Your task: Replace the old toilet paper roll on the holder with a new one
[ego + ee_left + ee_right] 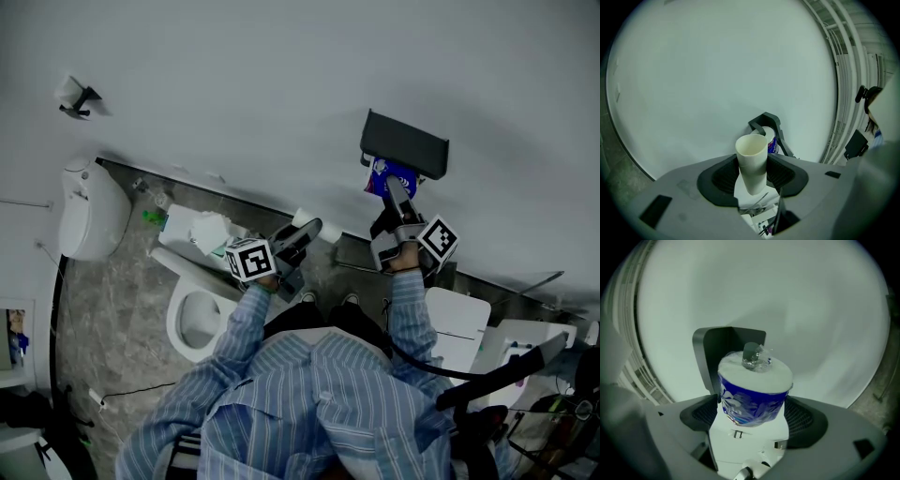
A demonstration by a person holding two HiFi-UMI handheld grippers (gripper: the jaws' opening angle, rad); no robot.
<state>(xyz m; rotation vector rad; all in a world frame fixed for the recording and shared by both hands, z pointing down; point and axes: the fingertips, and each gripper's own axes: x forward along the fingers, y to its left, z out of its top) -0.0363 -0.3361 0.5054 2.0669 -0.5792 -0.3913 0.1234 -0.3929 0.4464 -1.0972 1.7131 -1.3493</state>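
Observation:
In the head view, my right gripper is shut on a new toilet paper roll in blue wrapping, held just below the dark holder on the white wall. The right gripper view shows this roll upright between the pads, with the holder's dark hood right behind it. My left gripper is shut on an empty cardboard tube, lower and to the left of the holder. In the left gripper view the tube stands pinched between the pads, and the holder lies farther off.
An open toilet stands at lower left, with crumpled tissue on its cistern. A white tank and a small wall fitting sit further left. A white lidded bin stands at the right. Pipes run up the wall.

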